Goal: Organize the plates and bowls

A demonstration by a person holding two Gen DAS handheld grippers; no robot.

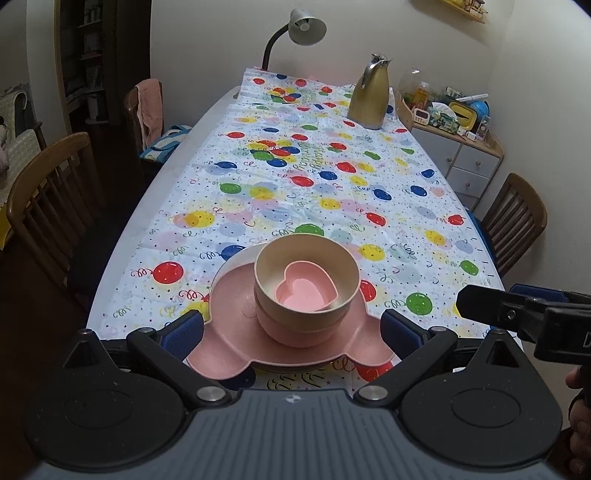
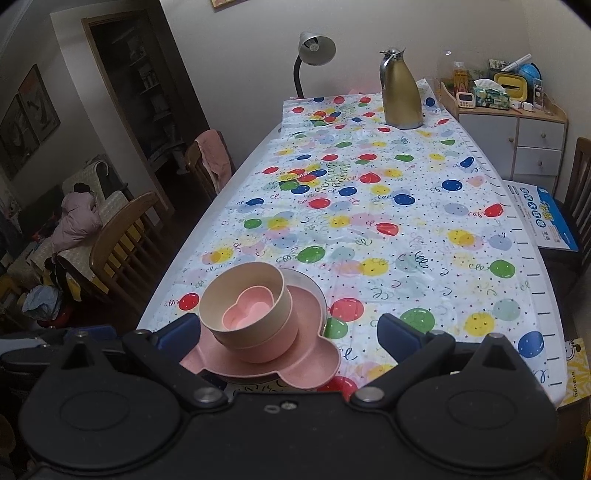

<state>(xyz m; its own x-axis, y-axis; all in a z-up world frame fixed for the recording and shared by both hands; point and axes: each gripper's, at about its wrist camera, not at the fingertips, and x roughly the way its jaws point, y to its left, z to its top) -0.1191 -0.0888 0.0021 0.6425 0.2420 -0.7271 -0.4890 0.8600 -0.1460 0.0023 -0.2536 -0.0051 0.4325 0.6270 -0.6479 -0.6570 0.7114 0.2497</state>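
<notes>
One stack stands at the near end of the table. A white round plate (image 1: 236, 258) carries a pink mouse-shaped plate (image 1: 229, 295), then a pink bowl (image 1: 295, 332), a cream bowl (image 1: 266, 273) and a pink heart-shaped dish (image 1: 306, 291) inside it. My left gripper (image 1: 291, 332) is open, its blue pads on either side of the pink plate's near part, holding nothing. My right gripper (image 2: 290, 334) is open too. Seen from it, the cream bowl (image 2: 251, 328), heart dish (image 2: 247, 310) and pink plate (image 2: 306, 306) sit towards its left finger.
The table wears a balloon-print cloth (image 1: 332, 192). A gold thermos jug (image 1: 369, 99) and a desk lamp (image 1: 306, 26) stand at the far end. Wooden chairs (image 1: 40, 206) line both sides. A cluttered white drawer cabinet (image 2: 517, 140) is at the back right.
</notes>
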